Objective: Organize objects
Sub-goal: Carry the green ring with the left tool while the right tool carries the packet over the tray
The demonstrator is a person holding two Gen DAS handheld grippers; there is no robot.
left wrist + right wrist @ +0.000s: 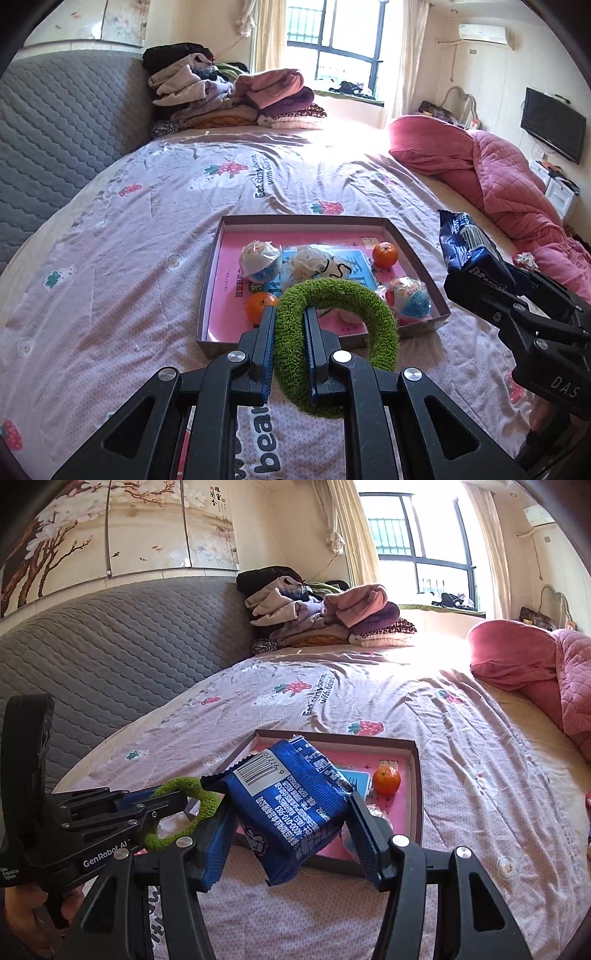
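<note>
The left gripper [290,317] is clamped on a fuzzy green ring [340,332]: one finger passes through the ring's hole and the other presses the outer edge, so one side of the band is pinched between the pads. The ring is held in the air above the near edge of a shallow cardboard tray [212,266]. The right gripper [291,812] is closed on a blue snack packet [291,801], which is gripped across its lower half and tilted, with the barcode end uppermost. The packet is held in the air over the near left corner of the tray. In the right wrist view the left gripper is seen at the left, with the ring just beside the packet.

The tray is laid on a bed [129,236] covered by a lilac sheet printed with strawberries and bears. Inside the tray, on its pink lining, two mandarins [385,254] are placed, one at the far right and one at the near left. Three clear-wrapped items [258,260] and a blue card are also contained. Folded clothes [236,96] are stacked at the head of the bed. A pink quilt [509,177] is bunched along the right side.
</note>
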